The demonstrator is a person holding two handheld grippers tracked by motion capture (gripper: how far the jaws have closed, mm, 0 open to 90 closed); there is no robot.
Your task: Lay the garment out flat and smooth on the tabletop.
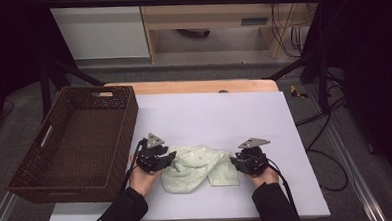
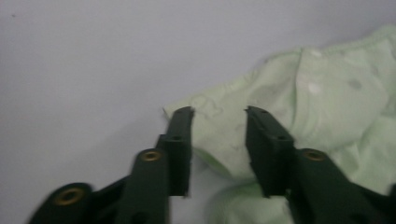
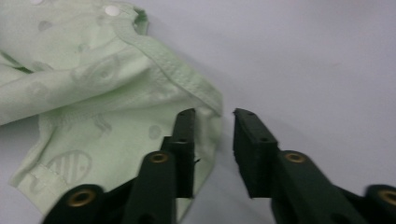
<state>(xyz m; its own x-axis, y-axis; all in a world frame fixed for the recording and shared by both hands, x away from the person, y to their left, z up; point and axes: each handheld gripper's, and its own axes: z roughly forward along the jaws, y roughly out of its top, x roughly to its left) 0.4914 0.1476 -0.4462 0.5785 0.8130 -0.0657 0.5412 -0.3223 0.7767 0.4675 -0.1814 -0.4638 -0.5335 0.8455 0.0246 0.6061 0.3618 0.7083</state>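
Garment: one crumpled pale green patterned cloth garment (image 1: 196, 168) lies on our white surface (image 1: 224, 114), between both grippers.
Left gripper (image 1: 167, 161): jaws apart, cloth between them, unclamped.
Right gripper (image 1: 235, 164): jaws apart beside its corner.
Nearby: one dark brown woven basket (image 1: 32, 187), left, nothing blocking.

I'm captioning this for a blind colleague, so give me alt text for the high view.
A person's left gripper and right gripper, both open, flank a crumpled pale green garment on a white table. A brown wicker basket sits left.
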